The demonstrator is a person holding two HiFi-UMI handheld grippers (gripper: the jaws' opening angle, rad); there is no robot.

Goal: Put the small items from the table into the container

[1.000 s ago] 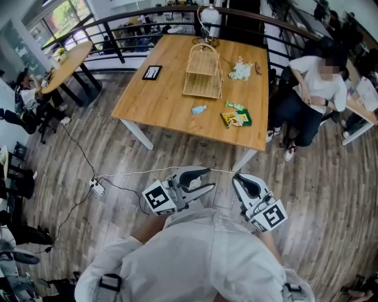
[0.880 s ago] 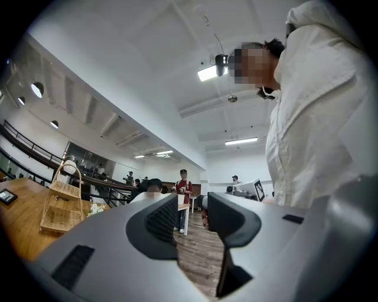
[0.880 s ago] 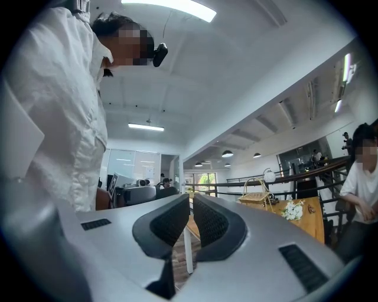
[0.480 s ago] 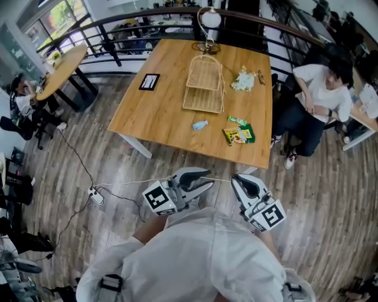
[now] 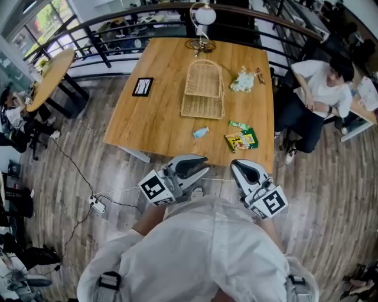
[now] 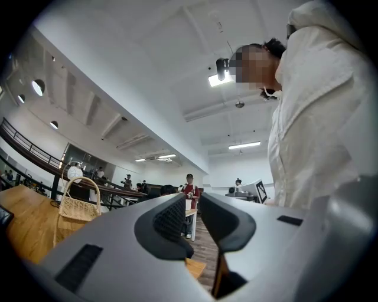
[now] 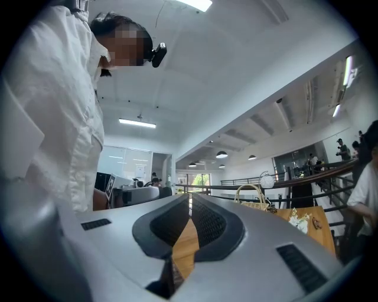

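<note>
The wicker basket (image 5: 202,88) stands on the far half of the wooden table (image 5: 153,121). Near the table's front edge lie a small blue-white packet (image 5: 200,132), a yellow and green snack pack (image 5: 241,140) and a little green wrapper (image 5: 237,124). My left gripper (image 5: 201,163) hovers at the table's near edge, its jaws closing with a gap and nothing between them. My right gripper (image 5: 239,168) is beside it, shut and empty. The left gripper view shows the basket (image 6: 77,206) at left. In the right gripper view the basket (image 7: 255,197) lies ahead to the right.
A white crumpled thing (image 5: 240,79), a black frame (image 5: 142,86) and a lamp (image 5: 204,15) also sit on the table. A person (image 5: 316,88) is seated at its right side. A cable and power strip (image 5: 96,203) lie on the floor at left, with a round table (image 5: 50,74) beyond.
Both grippers have come closer to the table's near edge. The left gripper's jaws have narrowed from wide apart. The right gripper stays shut.
</note>
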